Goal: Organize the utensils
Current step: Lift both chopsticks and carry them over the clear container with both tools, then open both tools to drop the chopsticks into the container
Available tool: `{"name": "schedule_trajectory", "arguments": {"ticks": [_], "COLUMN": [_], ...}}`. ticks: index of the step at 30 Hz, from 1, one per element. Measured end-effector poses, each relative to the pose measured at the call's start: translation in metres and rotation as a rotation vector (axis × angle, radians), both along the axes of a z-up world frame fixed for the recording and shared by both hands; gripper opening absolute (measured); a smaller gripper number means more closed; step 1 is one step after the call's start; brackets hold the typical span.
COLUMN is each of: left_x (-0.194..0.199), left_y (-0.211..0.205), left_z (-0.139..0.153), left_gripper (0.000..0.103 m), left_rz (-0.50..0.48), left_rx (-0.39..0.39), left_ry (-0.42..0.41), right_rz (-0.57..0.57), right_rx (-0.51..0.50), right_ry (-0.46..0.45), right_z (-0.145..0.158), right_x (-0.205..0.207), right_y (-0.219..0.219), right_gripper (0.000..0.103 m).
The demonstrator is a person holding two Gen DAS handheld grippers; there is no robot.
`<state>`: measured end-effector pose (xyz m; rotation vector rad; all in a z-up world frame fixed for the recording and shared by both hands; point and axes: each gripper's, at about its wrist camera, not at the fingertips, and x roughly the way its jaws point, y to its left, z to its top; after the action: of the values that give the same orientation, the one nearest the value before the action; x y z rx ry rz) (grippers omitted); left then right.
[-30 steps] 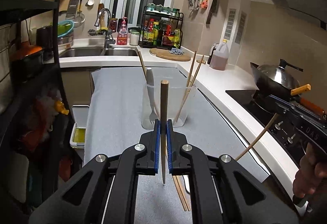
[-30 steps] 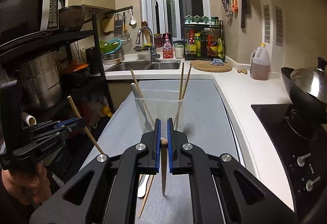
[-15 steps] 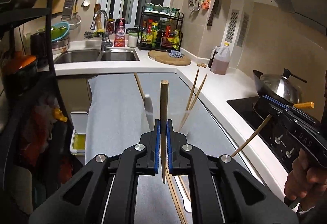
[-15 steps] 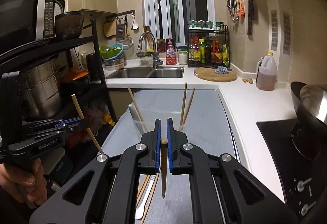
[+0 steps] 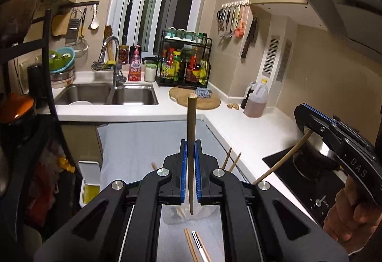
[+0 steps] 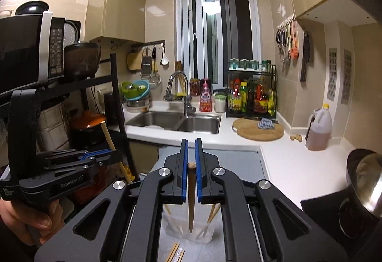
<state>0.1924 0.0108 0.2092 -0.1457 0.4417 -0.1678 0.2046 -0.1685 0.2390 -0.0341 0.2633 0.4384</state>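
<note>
Both claws have been raised since the earlier frames; the clear container now sits low, directly beneath them. One chopstick is clamped upright in the left claw. Another chopstick is pinched in the right claw, tip down over the container. Loose chopsticks lie on the grey worktop.

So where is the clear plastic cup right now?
The clear cup stands on the grey mat, low in both wrist views, directly under the right gripper, whose chopstick points tip-down into it.
</note>
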Motion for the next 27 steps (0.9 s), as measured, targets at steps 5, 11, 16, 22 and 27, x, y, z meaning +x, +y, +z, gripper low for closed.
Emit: {"name": "schedule_trajectory", "arguments": {"ticks": [5, 11, 16, 22, 27], "left_x": [0.028, 0.062, 0.083, 0.098, 0.092], "left_y": [-0.004, -0.013, -0.018, -0.022, -0.025], "left_z": [-0.003, -0.049, -0.084, -0.103, -0.097], "left_gripper": [0.006, 0.006, 0.006, 0.006, 0.015], "left_rz": [0.004, -0.003, -0.012, -0.024, -0.019], "left_rx": [0.005, 0.037, 0.076, 0.098, 0.123], "left_ry": [0.005, 0.092, 0.149, 0.182, 0.174], "right_rz": [-0.013, -0.022, -0.033, -0.029, -0.065], "right_rx": [0.017, 0.021, 0.011, -0.004, -0.039], "right_ry": [-0.011, 0.072, 0.127, 0.153, 0.176], "right_z": [0.001, -0.046, -0.084, -0.111, -0.117], "right_x": [0.028, 0.063, 0.079, 0.085, 0.081], "right_y": [0.002, 0.004, 0.005, 0.008, 0.006], "right_gripper": [0.006, 0.006, 0.006, 0.006, 0.033]}}
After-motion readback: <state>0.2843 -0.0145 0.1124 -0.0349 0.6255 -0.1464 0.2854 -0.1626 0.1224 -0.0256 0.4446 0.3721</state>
